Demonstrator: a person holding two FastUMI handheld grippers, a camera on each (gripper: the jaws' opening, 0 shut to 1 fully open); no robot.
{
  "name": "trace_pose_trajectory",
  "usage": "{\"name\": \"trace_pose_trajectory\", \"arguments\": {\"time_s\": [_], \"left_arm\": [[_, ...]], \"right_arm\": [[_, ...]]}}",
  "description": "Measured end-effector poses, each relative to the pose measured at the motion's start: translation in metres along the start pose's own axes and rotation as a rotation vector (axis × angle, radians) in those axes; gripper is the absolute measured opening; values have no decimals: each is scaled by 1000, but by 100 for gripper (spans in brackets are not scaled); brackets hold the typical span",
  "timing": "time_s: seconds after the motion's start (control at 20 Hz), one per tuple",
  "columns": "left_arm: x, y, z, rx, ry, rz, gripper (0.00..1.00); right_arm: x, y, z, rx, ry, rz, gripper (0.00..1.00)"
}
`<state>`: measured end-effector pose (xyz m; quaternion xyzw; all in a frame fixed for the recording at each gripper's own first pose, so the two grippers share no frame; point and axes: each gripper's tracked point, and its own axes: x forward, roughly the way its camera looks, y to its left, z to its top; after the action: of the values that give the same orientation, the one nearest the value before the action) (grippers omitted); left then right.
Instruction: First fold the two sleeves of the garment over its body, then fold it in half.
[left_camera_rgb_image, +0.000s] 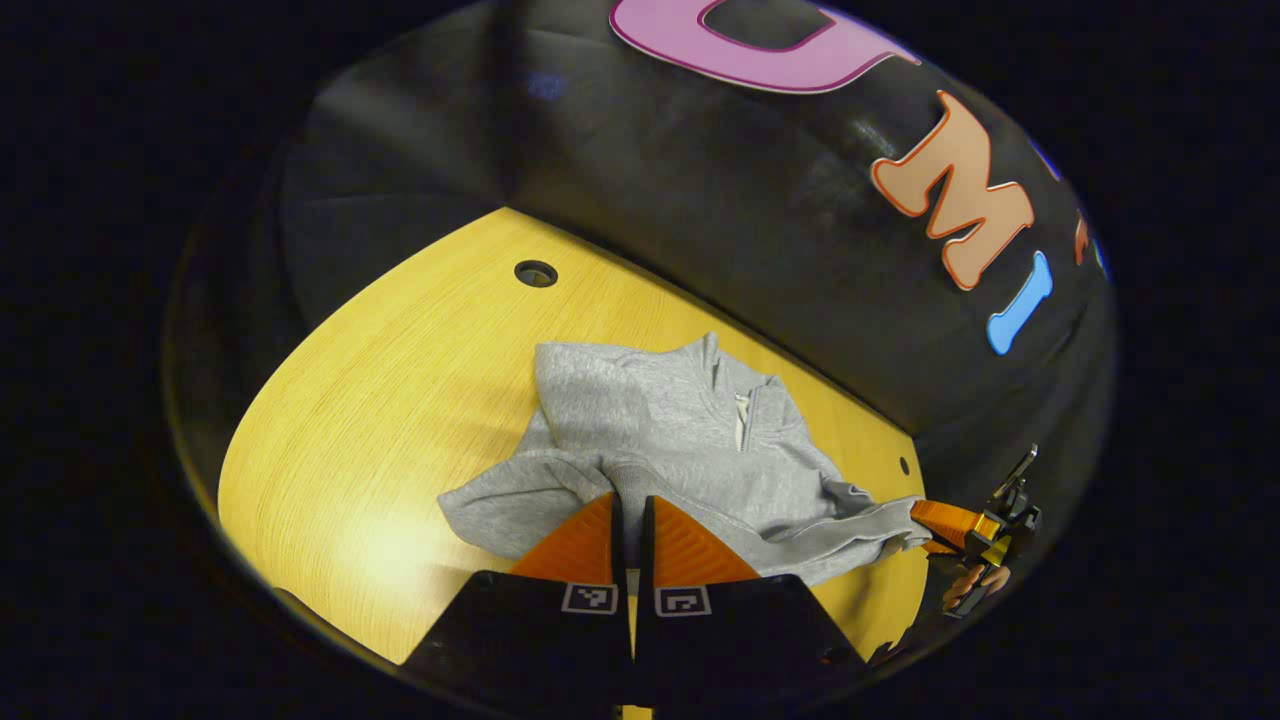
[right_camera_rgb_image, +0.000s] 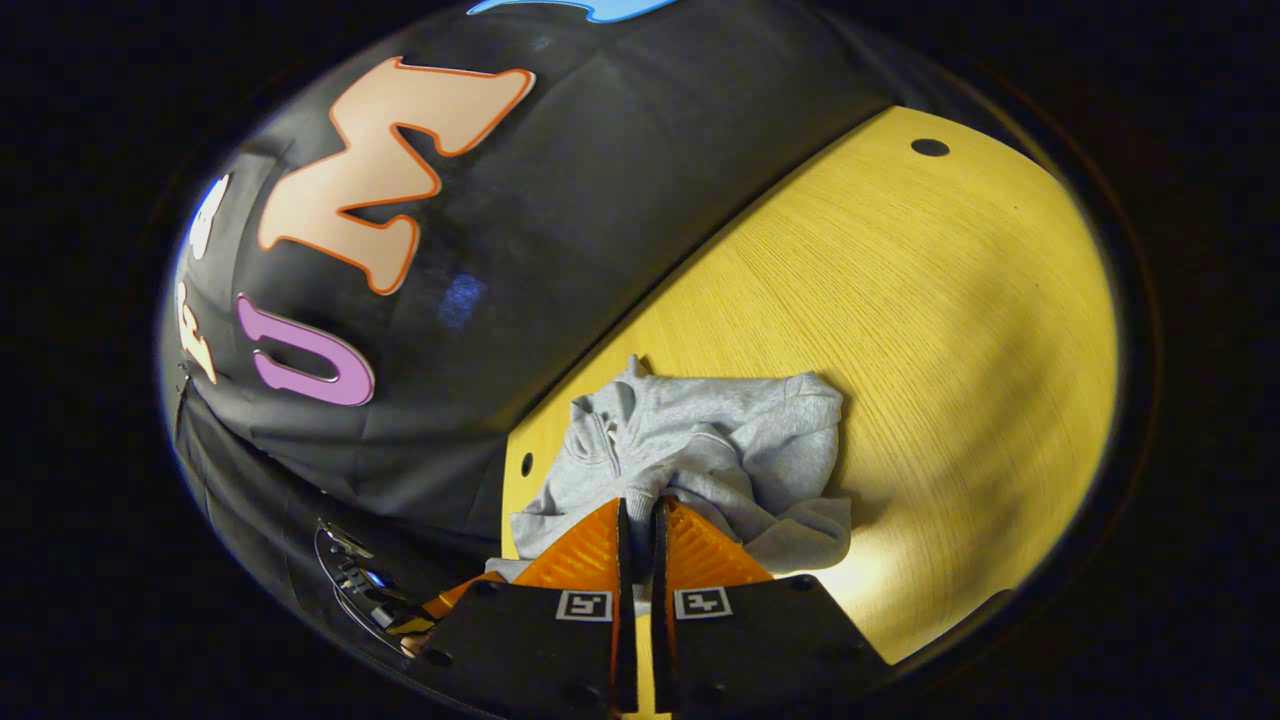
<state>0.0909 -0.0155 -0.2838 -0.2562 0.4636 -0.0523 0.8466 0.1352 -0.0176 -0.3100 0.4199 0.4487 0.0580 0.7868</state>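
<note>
Two hand-held grippers pinch grey garment (left_camera_rgb_image: 660, 440) on table (left_camera_rgb_image: 400, 400): left hand-held gripper (left_camera_rgb_image: 630, 510) clamped on near hem, right hand-held gripper (right_camera_rgb_image: 638, 515) clamped on its opp. edge, fabric bunched betw. them.

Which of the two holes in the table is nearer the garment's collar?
The small hole by the wall edge, right of the grey garment. The bigger hole sits well off on bare table.

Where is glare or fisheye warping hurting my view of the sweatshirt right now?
Left gripper view: glare washes the table left of the sweatshirt; the garment itself is evenly lit and sharp. Right gripper view: a bright patch on the table beside the sweatshirt, its shadow falling right. Both views bend the table edge strongly.
</note>
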Motion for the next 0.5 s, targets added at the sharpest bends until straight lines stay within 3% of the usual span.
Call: {"name": "trace_pose_trajectory", "arguments": {"time_s": [0.15, 0.25, 0.35, 0.45, 0.5], "left_arm": [[22, 9, -5, 17, 38, 66, 0], [28, 7, 0, 22, 21, 66, 1], [32, 5, 10, 18, -24, 66, 2], [27, -1, 12, 37, -38, 43, 22], [26, -7, 16, 54, -53, 41, 47]], "right_arm": [[17, -6, 4, 0, -14, -32, 8], [17, -6, 9, 3, -37, -28, 18], [16, 10, 11, -39, -63, 26, 59], [20, 13, 15, -146, -105, 0, 100], [15, 11, 20, -210, -126, -25, 98]]}}
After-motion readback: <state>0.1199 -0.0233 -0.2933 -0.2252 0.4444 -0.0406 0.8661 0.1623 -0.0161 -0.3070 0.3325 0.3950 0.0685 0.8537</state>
